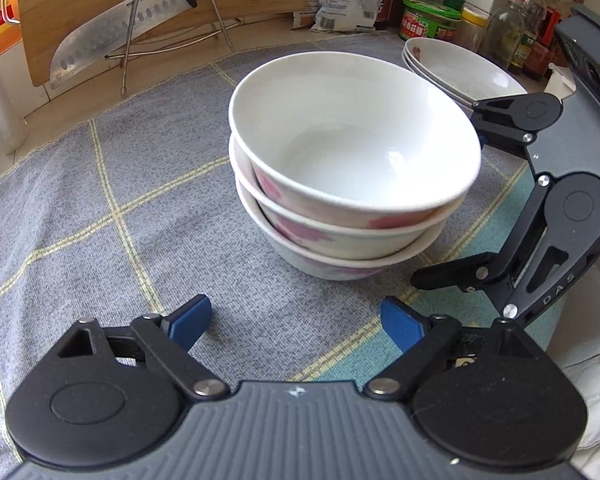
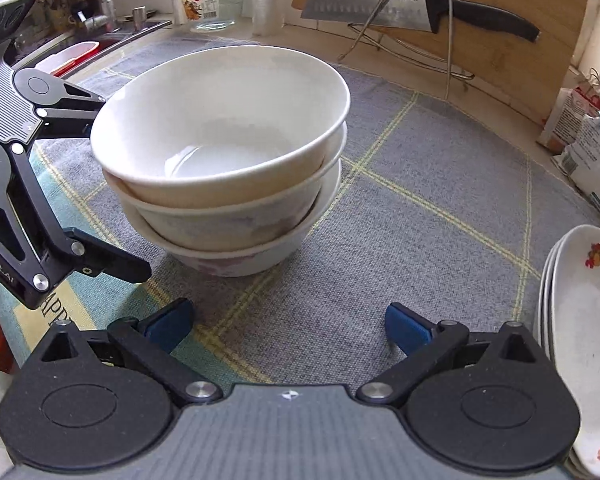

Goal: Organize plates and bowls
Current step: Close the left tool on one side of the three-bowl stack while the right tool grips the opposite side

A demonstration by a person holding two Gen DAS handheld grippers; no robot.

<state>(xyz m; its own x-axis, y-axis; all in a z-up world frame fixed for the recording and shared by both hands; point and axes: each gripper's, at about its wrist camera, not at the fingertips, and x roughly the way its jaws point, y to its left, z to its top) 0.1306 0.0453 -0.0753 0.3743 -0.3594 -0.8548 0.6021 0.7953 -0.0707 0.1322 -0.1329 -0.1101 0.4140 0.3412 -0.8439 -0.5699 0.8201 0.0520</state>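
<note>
— How do the tongs stand?
— Left tongs (image 1: 296, 322) and right tongs (image 2: 290, 322) both spread, pinching nothing.
— The bowls?
— Three nested bowls (image 1: 352, 168) on the tabletop cloth (image 1: 100, 200); stacked plates (image 2: 580, 320) sit nearby.

Both wrist views look steeply down, close, sharing the bowl stack (image 1: 348, 168).

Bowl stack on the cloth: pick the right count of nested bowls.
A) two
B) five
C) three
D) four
C: the bowl stack shows three rims one above another in both wrist views, standing on the checked cloth.
</note>
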